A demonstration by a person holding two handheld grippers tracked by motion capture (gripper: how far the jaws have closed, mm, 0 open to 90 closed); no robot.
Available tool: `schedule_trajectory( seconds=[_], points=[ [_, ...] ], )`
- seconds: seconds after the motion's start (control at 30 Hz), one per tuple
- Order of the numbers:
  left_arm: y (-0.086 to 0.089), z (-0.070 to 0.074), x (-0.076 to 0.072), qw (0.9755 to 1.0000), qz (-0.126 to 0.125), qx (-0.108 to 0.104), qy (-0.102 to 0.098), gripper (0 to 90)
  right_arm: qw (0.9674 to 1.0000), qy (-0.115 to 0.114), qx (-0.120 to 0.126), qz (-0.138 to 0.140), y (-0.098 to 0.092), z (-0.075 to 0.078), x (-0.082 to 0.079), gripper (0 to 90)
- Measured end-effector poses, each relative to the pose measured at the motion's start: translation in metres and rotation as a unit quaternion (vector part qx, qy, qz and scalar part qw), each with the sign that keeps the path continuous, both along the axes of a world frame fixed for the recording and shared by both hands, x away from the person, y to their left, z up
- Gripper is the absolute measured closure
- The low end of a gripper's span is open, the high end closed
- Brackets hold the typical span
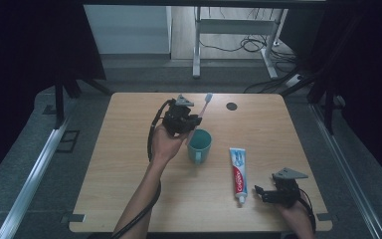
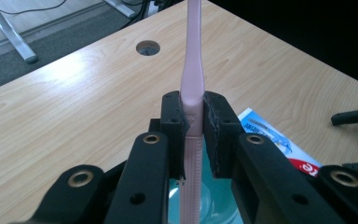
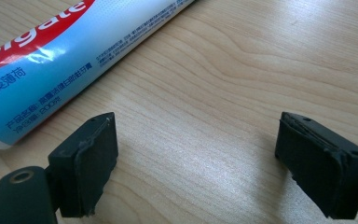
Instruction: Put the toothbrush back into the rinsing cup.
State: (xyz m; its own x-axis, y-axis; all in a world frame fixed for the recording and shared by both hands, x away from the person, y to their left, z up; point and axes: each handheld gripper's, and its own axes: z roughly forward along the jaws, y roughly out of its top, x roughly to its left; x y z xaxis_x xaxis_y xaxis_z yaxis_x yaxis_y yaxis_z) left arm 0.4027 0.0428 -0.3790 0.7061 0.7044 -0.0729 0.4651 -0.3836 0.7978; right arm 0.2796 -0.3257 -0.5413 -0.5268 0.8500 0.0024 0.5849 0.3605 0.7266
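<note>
Wooden table [image 1: 129, 169] | left hand-held gripper [image 2: 193, 126] pinching pink toothbrush [image 2: 192, 93] above teal cup [image 1: 199, 144] | right hand-held gripper [image 3: 196, 158] spread

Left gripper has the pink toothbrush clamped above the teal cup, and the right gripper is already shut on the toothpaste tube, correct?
Not quite. The right gripper is open: in the right gripper view its fingers stand wide apart over bare wood, with the white, blue and red toothpaste tube lying beside them, ungripped. The rest holds: the left gripper clamps the pink plastic toothbrush above the teal cup.

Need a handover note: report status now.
Left hand-held gripper shut on toothbrush, above cup. Right hand-held gripper open beside toothpaste. Nothing blocking.
</note>
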Motion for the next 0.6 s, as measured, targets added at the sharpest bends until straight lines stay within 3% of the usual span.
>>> schedule_trajectory(
  seconds=[0.3,0.6],
  points=[
    [-0.011,-0.001,0.006,1.0000,0.002,0.000,-0.009,79.2,1.0000,0.000,0.000,0.001,0.000,0.000,0.000,12.5],
    [-0.021,-0.012,0.010,0.9999,0.001,-0.003,-0.012,79.2,1.0000,-0.001,0.000,0.001,0.000,0.000,0.000,12.5]
  ],
)
